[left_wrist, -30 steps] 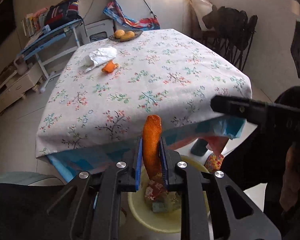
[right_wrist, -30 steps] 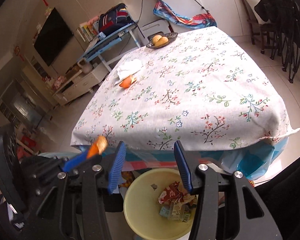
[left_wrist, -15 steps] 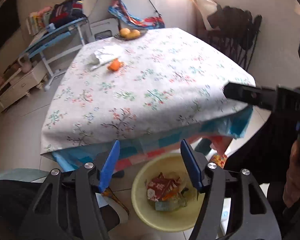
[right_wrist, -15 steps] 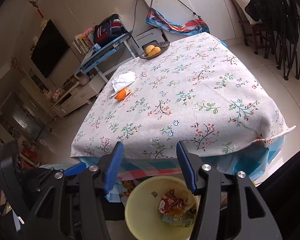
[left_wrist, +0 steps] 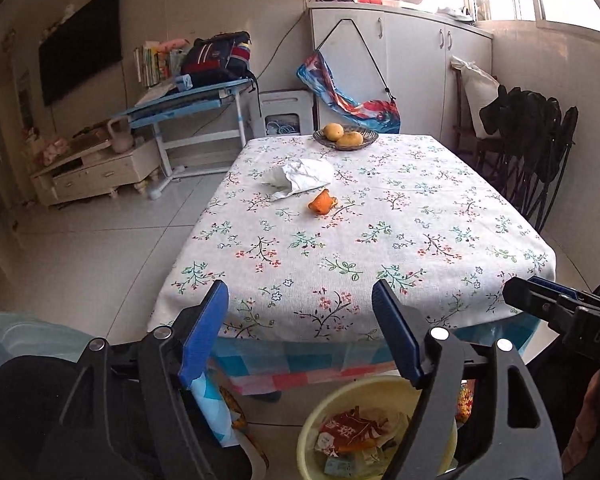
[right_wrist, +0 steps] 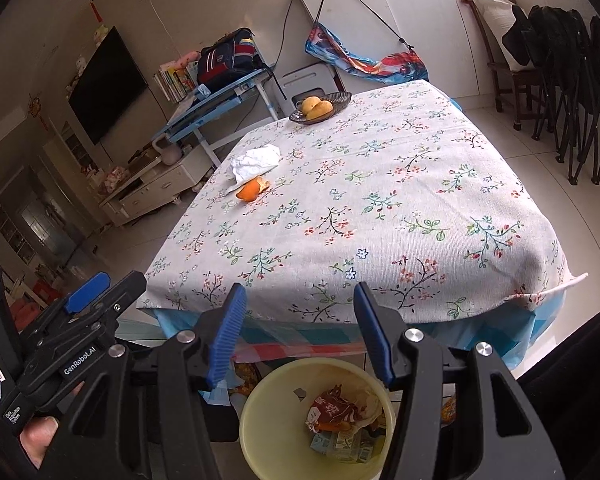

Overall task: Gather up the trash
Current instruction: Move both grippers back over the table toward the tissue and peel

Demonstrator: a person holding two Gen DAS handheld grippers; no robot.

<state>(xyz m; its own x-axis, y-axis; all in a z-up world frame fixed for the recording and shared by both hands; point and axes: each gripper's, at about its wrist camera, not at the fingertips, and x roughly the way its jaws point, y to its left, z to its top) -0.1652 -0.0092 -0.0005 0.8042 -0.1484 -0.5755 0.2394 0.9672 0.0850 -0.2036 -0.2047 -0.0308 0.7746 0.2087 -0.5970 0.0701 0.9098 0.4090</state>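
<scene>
The left gripper [left_wrist: 300,332] hangs just off the near edge of the worktop [left_wrist: 380,216], which is covered in a white floral cloth. Its blue-padded fingers [left_wrist: 204,332] are spread wide with nothing between them. The right gripper [right_wrist: 300,332] sits beside it in much the same pose, its fingers [right_wrist: 226,336] also parted and empty. Both hover over the pale yellow round plastic bin [right_wrist: 268,420] on the floor below that edge, probably because this is the drop point: the bin already holds a red crinkled snack wrapper [right_wrist: 332,406] and other scraps.

What is left to collect lies far up the worktop, toward its far left corner. The orange curl of fruit peel [left_wrist: 322,202] rests on the cloth, well apart from both grippers, and just behind it lies the crumpled white tissue [left_wrist: 300,174], close to the peel or possibly touching it at one trailing corner. The dark shallow dish of yellow mangoes [left_wrist: 346,136] at the far edge looks like food to keep, not rubbish.

With both sets of fingers already parted, either gripper seems ready to reach forward. The peel, small and firm, should pinch easily. The tissue is soft and loose and may need a deeper bite to come away whole.
</scene>
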